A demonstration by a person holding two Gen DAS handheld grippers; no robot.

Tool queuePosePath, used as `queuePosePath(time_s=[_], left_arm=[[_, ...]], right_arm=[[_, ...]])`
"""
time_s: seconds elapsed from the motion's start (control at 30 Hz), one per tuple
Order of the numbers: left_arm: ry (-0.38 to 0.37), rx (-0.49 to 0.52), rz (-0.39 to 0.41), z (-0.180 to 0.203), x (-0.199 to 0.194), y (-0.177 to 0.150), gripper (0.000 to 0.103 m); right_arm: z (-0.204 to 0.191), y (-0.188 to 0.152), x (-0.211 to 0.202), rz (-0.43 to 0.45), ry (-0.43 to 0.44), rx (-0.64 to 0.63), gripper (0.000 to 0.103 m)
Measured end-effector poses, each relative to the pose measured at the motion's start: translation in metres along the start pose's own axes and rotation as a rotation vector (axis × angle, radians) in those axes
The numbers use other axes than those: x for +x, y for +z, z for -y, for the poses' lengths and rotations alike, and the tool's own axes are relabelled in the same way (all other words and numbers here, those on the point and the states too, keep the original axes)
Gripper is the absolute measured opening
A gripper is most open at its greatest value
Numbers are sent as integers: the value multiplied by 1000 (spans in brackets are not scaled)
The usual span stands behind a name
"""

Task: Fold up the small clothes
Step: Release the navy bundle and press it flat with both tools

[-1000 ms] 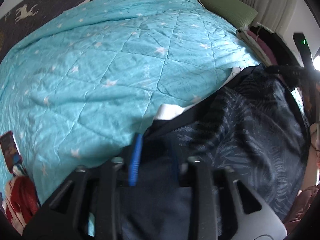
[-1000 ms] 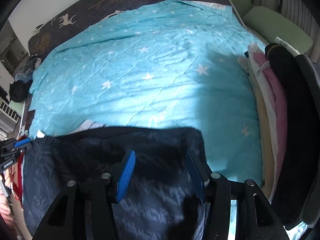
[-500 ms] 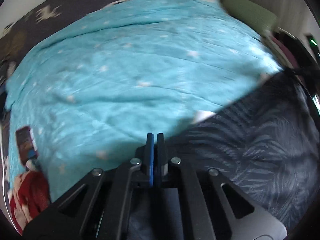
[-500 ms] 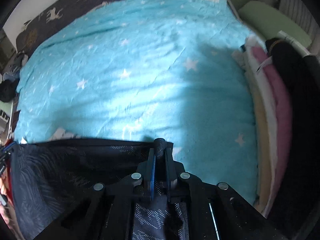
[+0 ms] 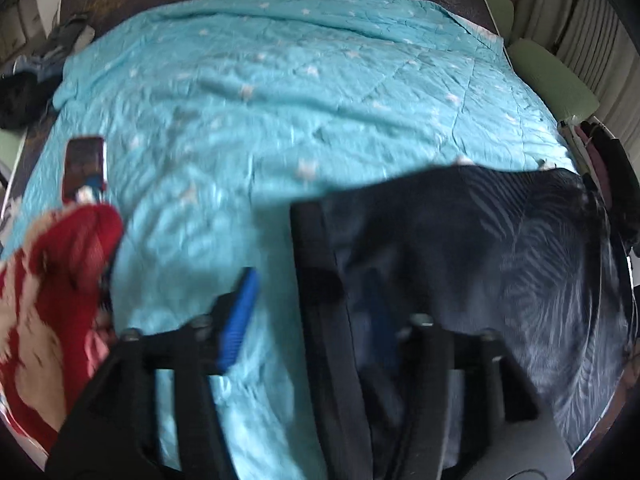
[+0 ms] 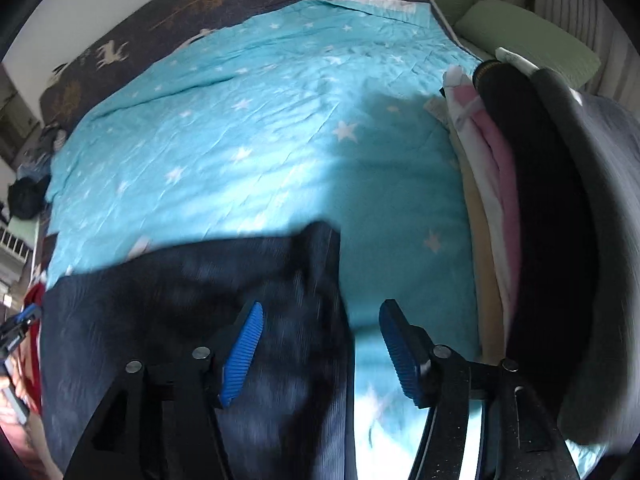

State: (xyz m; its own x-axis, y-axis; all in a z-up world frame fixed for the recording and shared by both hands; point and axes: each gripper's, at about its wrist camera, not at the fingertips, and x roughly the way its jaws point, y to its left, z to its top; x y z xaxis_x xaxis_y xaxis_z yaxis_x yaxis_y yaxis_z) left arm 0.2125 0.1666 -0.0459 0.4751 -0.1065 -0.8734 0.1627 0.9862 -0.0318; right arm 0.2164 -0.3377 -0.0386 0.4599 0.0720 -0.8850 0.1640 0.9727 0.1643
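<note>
A dark navy garment with a pale leaf print (image 5: 500,264) lies on the turquoise star quilt (image 5: 304,120). In the left wrist view its black band edge (image 5: 320,300) runs between my fingers. My left gripper (image 5: 308,316) is open; its left blue pad (image 5: 238,320) is over bare quilt, its right finger is under or behind the cloth. In the right wrist view the garment (image 6: 168,312) covers the lower left. My right gripper (image 6: 322,346) is open, straddling the garment's right edge (image 6: 332,280), its right pad (image 6: 400,352) over quilt (image 6: 280,140).
A stack of folded clothes in white, pink and black (image 6: 520,208) stands at the quilt's right edge. A red and white garment (image 5: 52,280) and a phone (image 5: 84,160) lie at the left. Green pillows (image 6: 532,36) are at the far right corner.
Both grippers were shut on the garment half a second ago and have now opened. The garment has dropped onto the quilt. Both views are blurred by motion.
</note>
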Motion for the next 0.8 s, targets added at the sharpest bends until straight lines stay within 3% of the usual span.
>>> queuePosePath(time_s=[0.1, 0.17, 0.2, 0.23, 0.27, 0.3, 0.43, 0.5, 0.53, 0.6, 0.67, 0.73, 0.8], left_arm=[[21, -29, -34, 0, 10, -6, 61], [-33, -90, -47, -3, 18, -4, 60], [-57, -112, -46, -3, 19, -2, 55], [-75, -125, -33, -2, 20, 0, 46], [-73, -114, -26, -1, 21, 2, 10], [-47, -99, -28, 1, 24, 5, 4], [-40, -201, -1, -26, 24, 2, 4], [55, -268, 16, -49, 22, -5, 3], [58, -288, 16, -56, 21, -8, 3], [-37, -353, 28, -69, 11, -18, 4], [-48, -342, 36, -67, 0, -25, 4], [-54, -304, 46, -55, -15, -33, 14], [-107, -285, 60, -43, -29, -42, 42]], right_arm=[[-4, -31, -2, -39, -15, -18, 66], [-1, -52, -1, -60, 0, 3, 66], [0, -62, -2, -68, 9, 15, 66], [2, -72, -5, -53, 10, 23, 67], [3, -79, -9, -32, 5, 20, 68], [4, -84, -12, -24, -5, 17, 68], [17, -101, -23, -2, -62, 72, 68], [25, -110, -28, 7, -81, 105, 69], [27, -114, -31, 8, -84, 114, 70], [32, -120, -36, 9, -77, 125, 70], [33, -125, -43, 12, -69, 131, 71], [33, -128, -51, 21, -65, 135, 72], [31, -132, -60, 37, -65, 140, 72]])
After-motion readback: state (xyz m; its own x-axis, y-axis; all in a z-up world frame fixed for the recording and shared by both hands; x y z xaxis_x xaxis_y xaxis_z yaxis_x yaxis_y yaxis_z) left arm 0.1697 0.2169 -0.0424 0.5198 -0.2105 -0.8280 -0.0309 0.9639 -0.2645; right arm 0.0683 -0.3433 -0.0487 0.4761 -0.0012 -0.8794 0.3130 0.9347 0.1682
